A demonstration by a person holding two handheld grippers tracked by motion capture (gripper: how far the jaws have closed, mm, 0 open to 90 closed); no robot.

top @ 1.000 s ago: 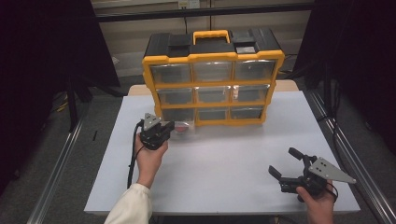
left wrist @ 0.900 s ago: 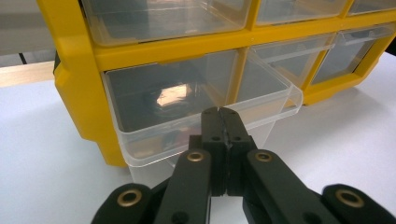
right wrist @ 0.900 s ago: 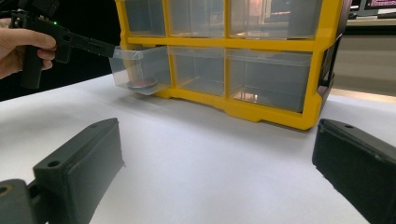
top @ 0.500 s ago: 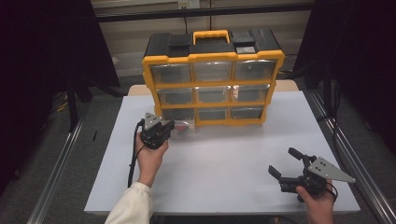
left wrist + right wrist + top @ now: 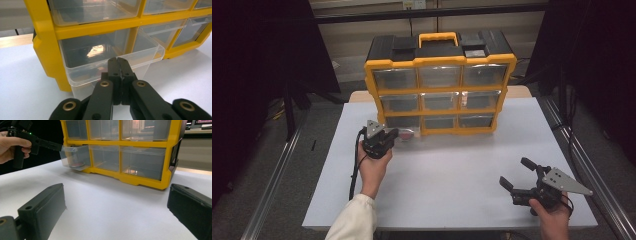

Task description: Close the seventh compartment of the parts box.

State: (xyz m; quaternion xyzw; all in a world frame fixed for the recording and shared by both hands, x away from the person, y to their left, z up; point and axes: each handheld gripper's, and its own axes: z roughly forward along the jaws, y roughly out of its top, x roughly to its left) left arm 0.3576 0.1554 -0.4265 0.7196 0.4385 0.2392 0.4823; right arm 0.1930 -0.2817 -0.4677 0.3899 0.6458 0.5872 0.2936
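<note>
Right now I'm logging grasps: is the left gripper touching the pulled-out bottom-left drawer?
Touching. In the left gripper view the left gripper is shut on the front lip of the clear drawer; the right gripper view shows the same pinch.

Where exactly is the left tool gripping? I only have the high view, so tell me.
Observer: The left tool is shut on the front rim of the bottom-left drawer, near the rim's middle.
Operator: Report what's inside that drawer.
Observer: In the right gripper view, a small dark reddish thing lies on its floor; I cannot tell what it is.
</note>
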